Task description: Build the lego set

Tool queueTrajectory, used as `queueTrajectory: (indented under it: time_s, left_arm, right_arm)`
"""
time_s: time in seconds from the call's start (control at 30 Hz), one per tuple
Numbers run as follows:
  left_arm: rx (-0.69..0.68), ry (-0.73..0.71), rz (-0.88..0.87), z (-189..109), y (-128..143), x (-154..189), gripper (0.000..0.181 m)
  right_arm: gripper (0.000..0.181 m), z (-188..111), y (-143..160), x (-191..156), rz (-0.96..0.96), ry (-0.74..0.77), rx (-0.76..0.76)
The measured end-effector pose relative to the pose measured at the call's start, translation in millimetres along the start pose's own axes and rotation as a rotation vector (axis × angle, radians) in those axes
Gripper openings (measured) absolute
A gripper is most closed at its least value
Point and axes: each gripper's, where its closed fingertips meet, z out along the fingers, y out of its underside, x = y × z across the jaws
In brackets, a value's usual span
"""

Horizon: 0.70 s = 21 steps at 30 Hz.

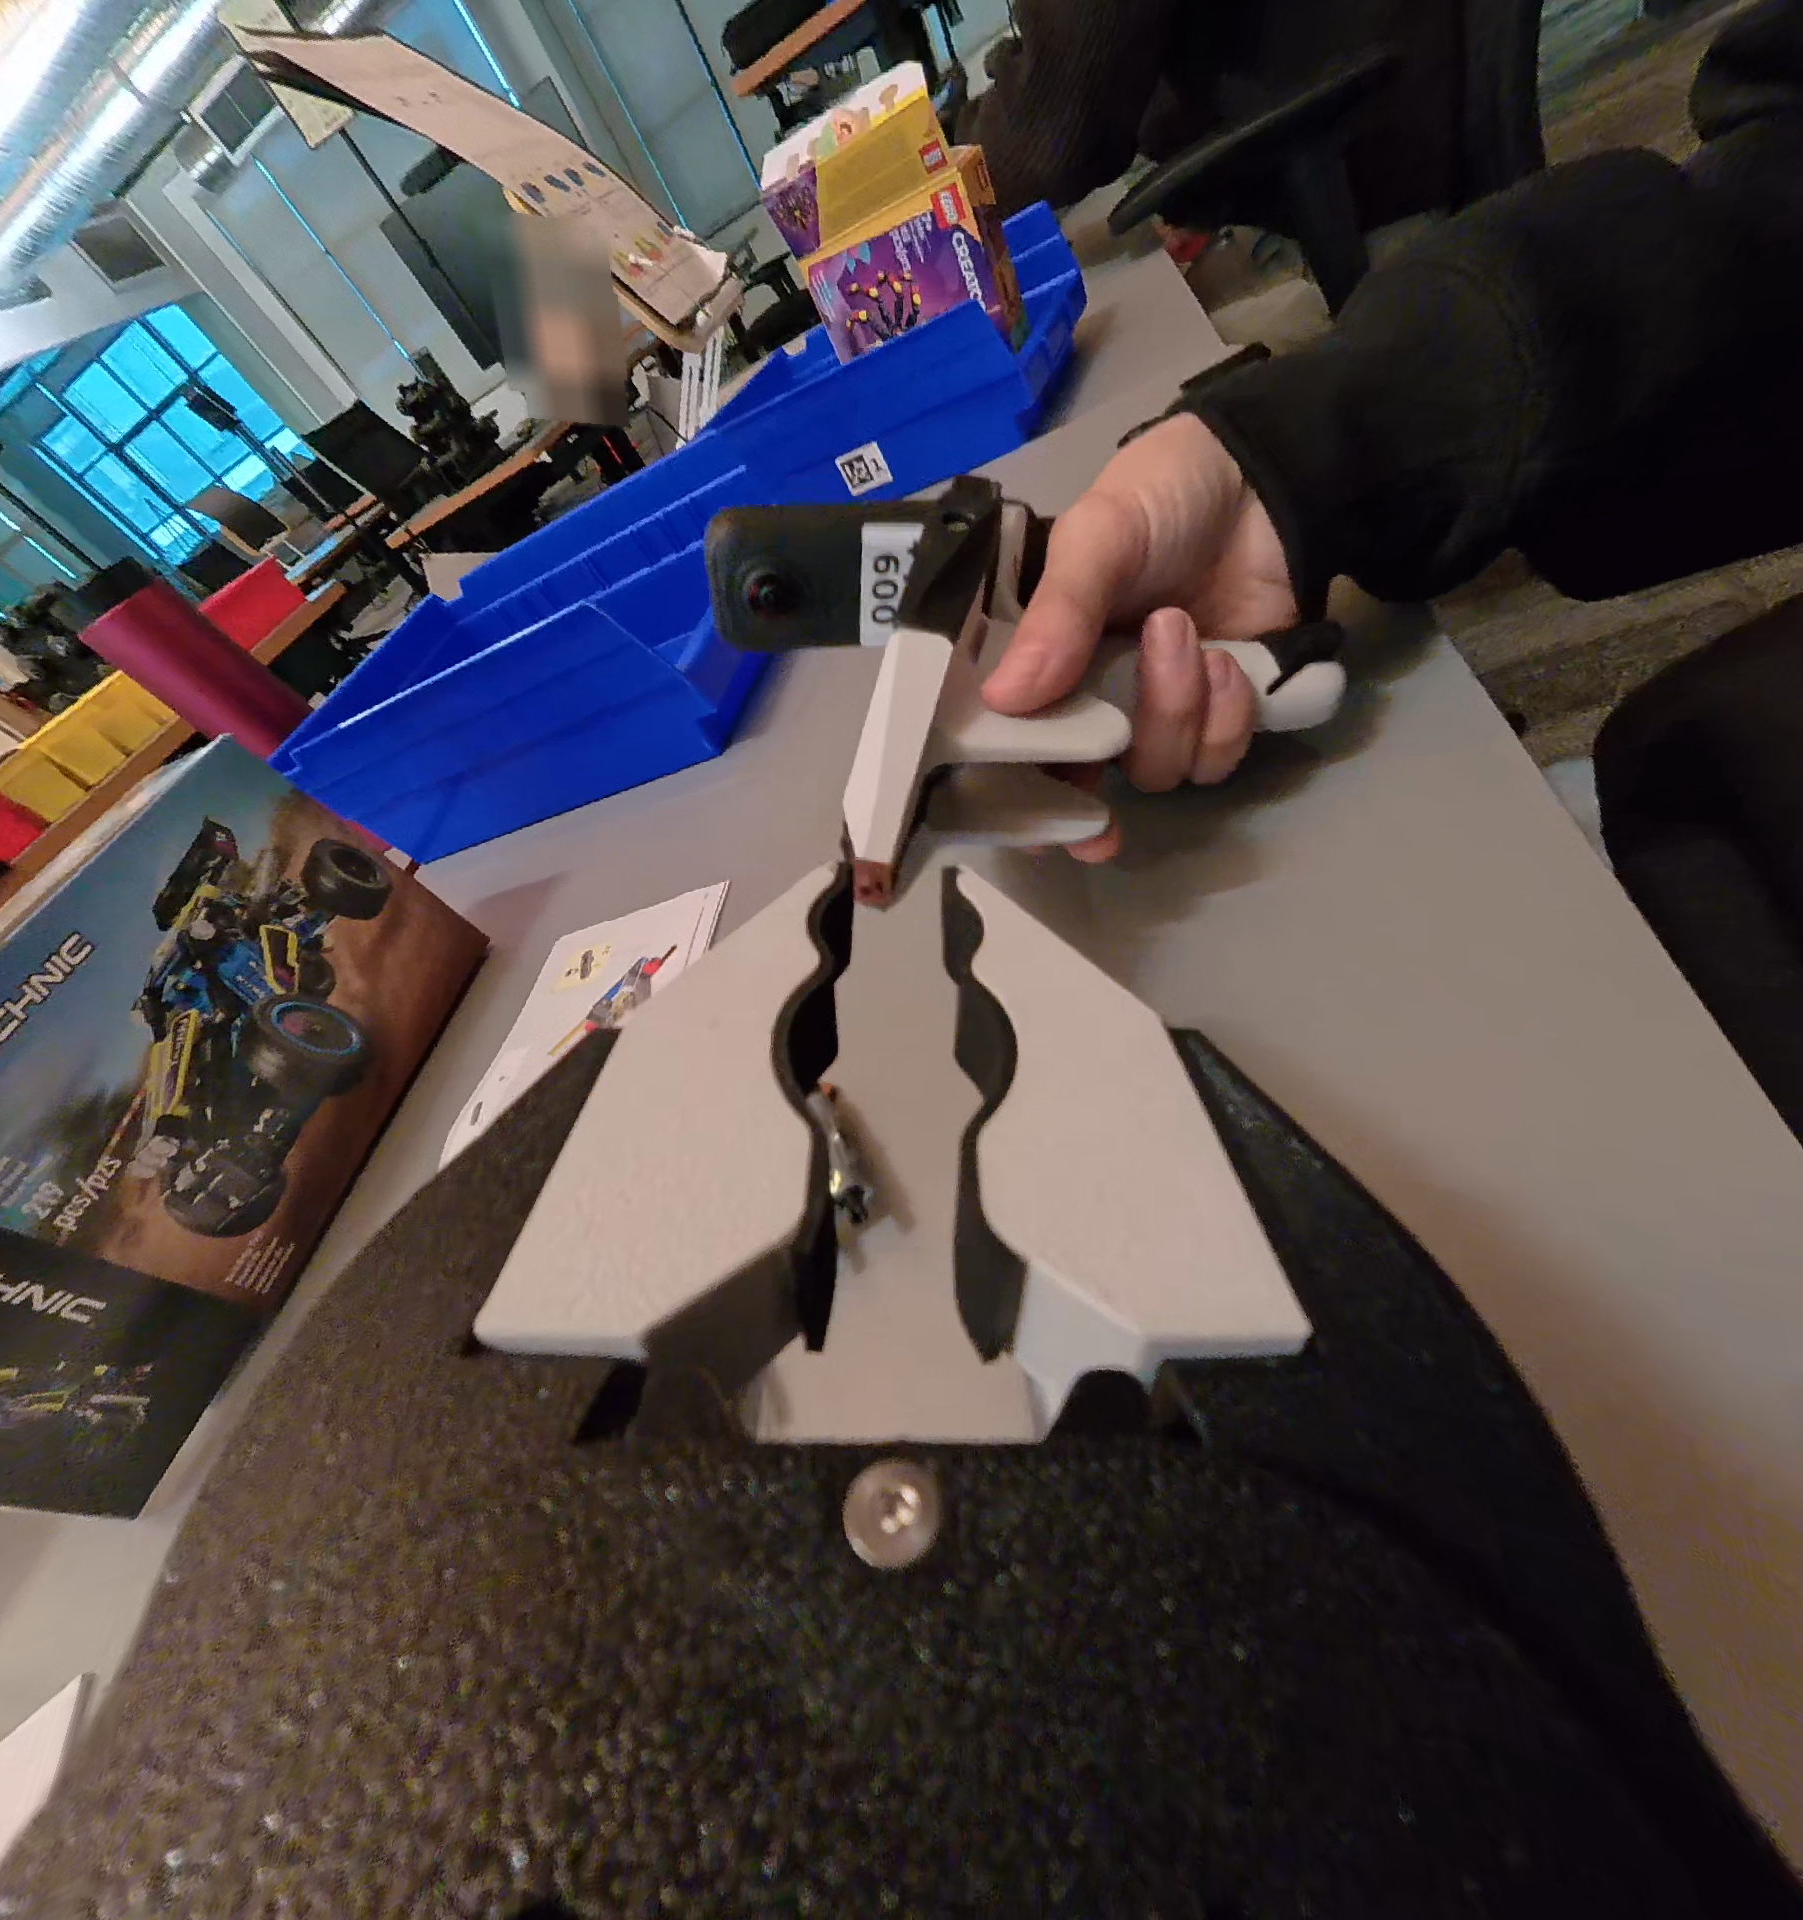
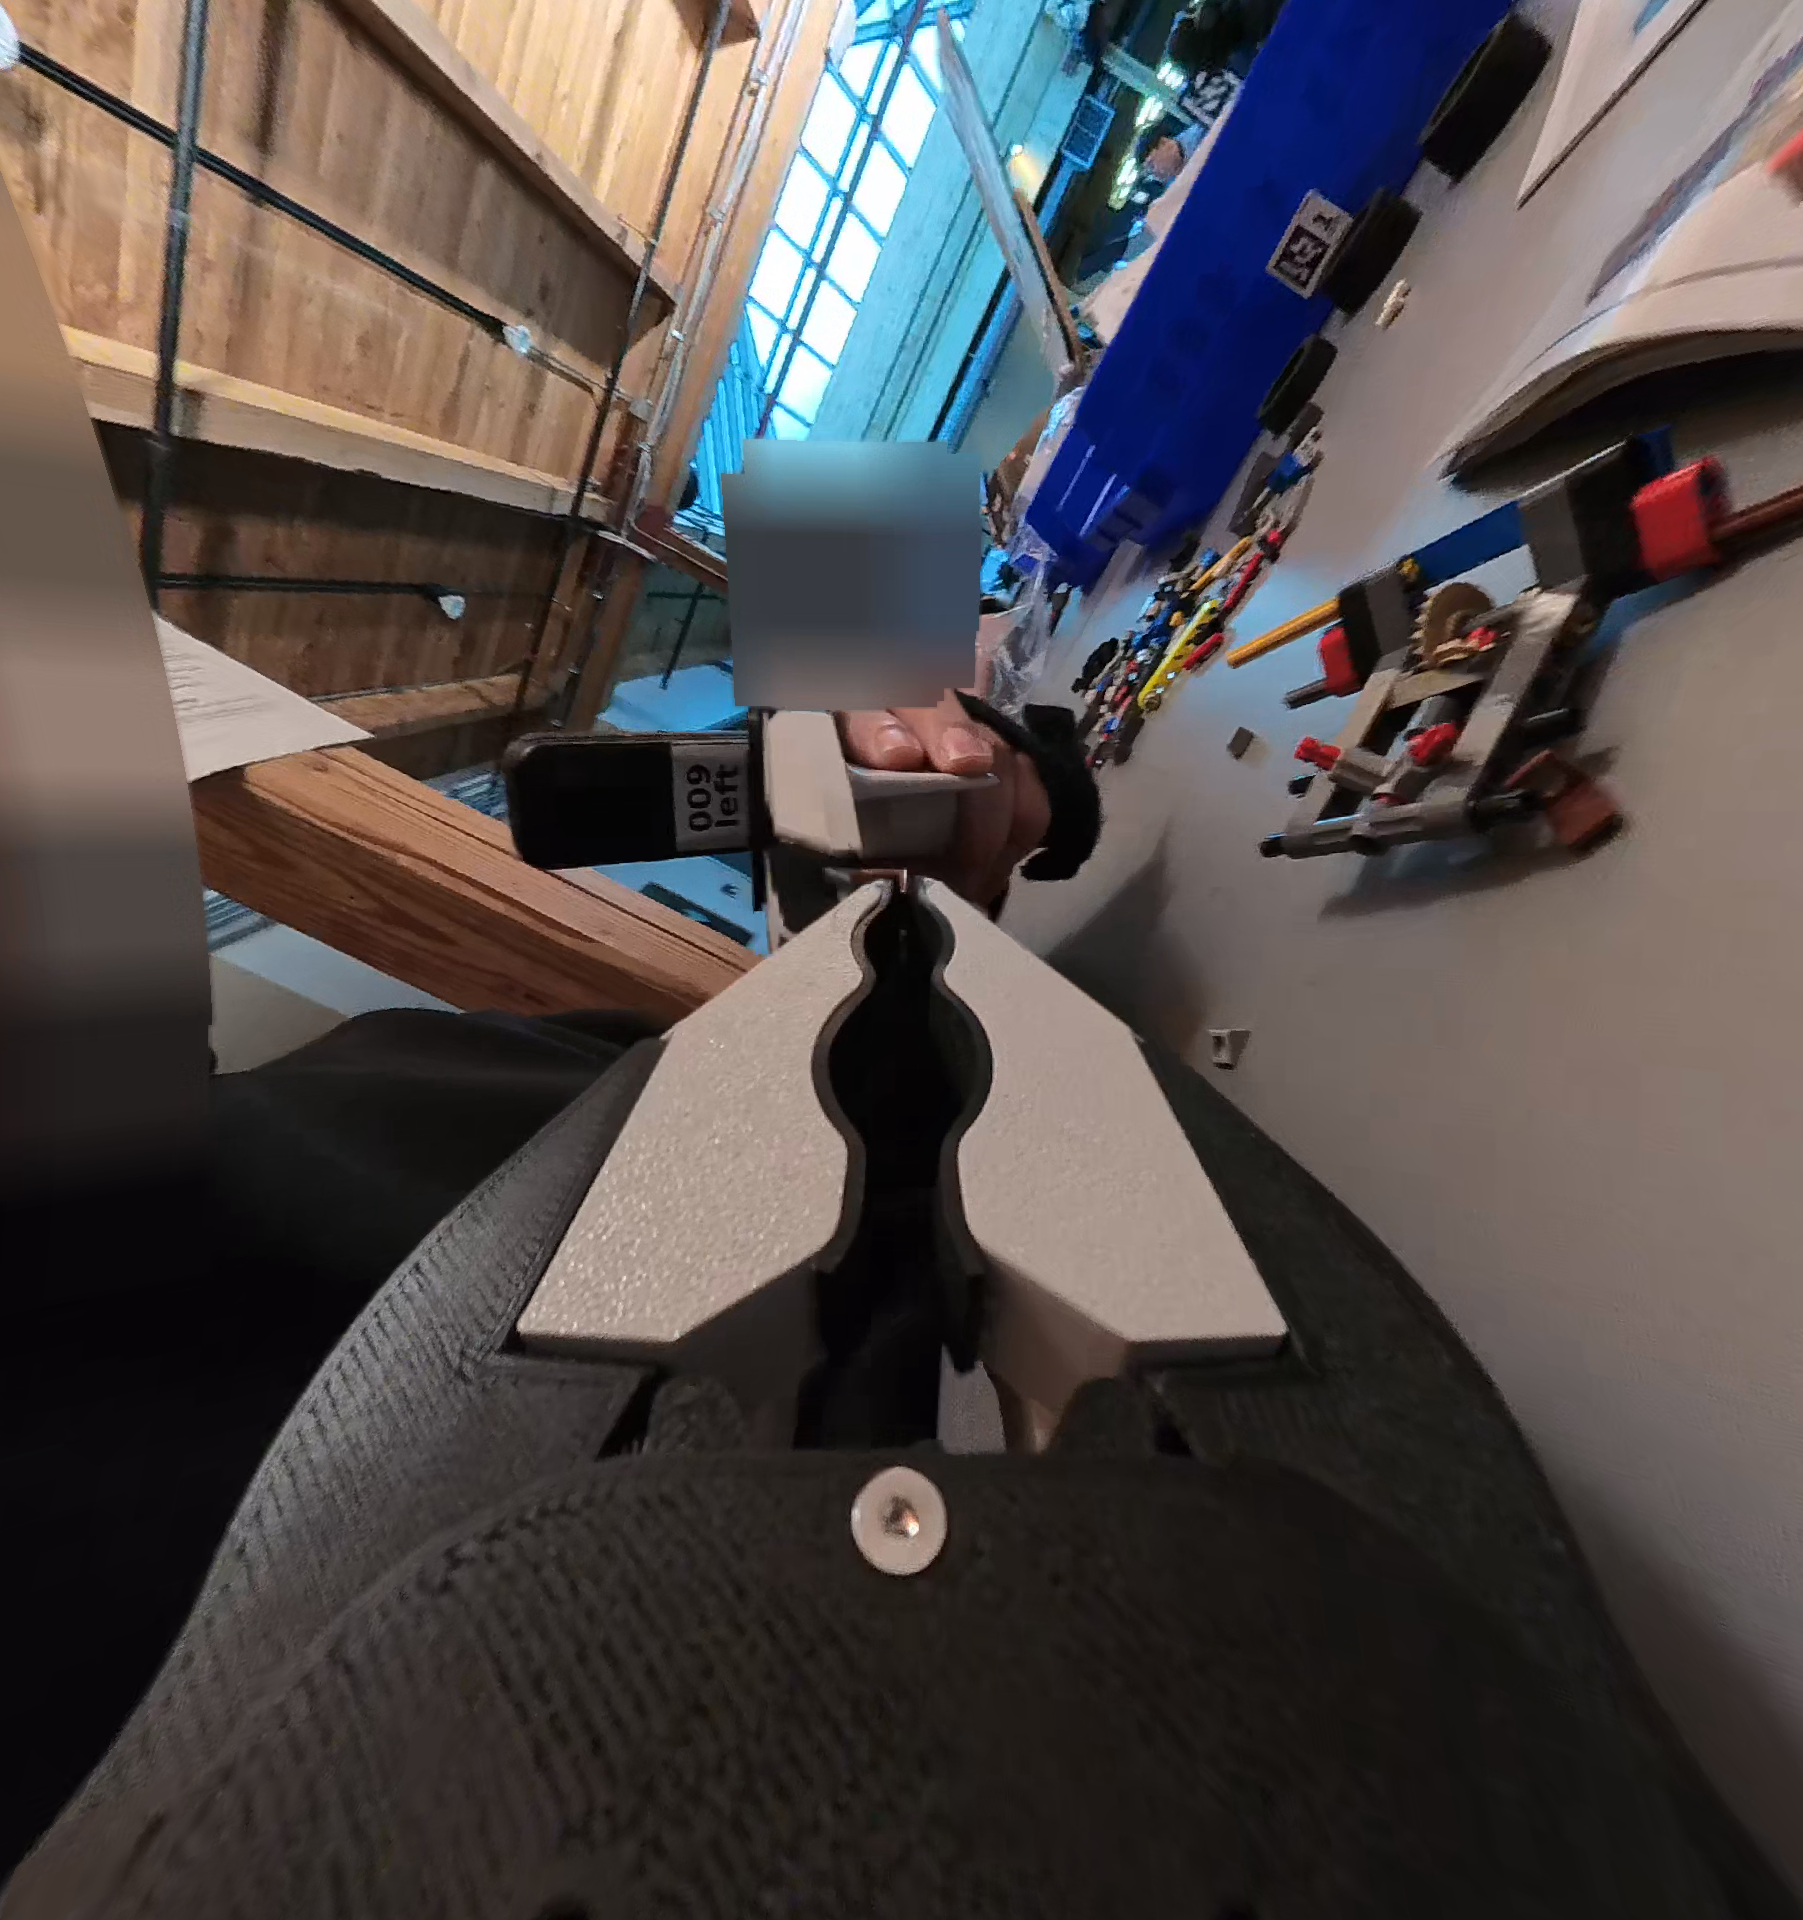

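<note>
In the left wrist view my left gripper [image 1: 895, 883] is open above the grey table [image 1: 1344, 1091]. A small grey and black piece [image 1: 847, 1153] shows in the gap against its left pad; I cannot tell whether it is held. My right gripper [image 1: 876, 868], held by a hand, is shut on a small reddish-brown piece [image 1: 873, 883] right at my left gripper's left fingertip. In the right wrist view my right gripper [image 2: 902, 896] has its tips together against the left gripper [image 2: 855, 810]. A partly built grey and red lego frame [image 2: 1448, 707] lies on the table to the right.
Blue bins [image 1: 668, 623] run along the far side of the table, with set boxes [image 1: 897, 239] behind. A lego box [image 1: 180, 1039] and instruction sheet [image 1: 616, 987] lie at left. Loose pieces [image 2: 1167, 644], black wheels [image 2: 1375, 249] and an open booklet [image 2: 1707, 260] lie near the frame. Less than 4 cm separates the two grippers' tips.
</note>
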Motion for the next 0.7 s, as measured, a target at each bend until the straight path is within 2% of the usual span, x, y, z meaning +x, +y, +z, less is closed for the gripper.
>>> queueTrajectory:
  time_s: [0.1,0.17,0.3,0.43,0.7]
  left_arm:
    - [-0.065,0.042,-0.011,-10.9,10.3,-2.2,0.015]
    - [-0.155,0.112,-0.082,-21.8,26.5,-0.8,0.016]
    - [-0.338,0.194,-0.178,-38.0,64.2,4.6,0.014]
    - [-0.448,0.228,-0.177,-34.6,86.4,14.6,0.011]
    - [-0.451,0.268,-0.187,-11.5,85.3,31.8,0.01]
  right_arm:
    - [0.0,-17.3,-16.4,6.2,0.018,0.025,0.062]
    - [0.0,-26.3,-25.3,7.8,0.026,0.024,0.097]
    - [0.0,-27.4,-28.5,10.4,0.047,0.021,0.109]
    - [0.0,-26.5,-28.0,12.2,0.056,0.025,0.103]
    - [0.0,-24.0,-24.8,13.0,0.041,0.039,0.084]
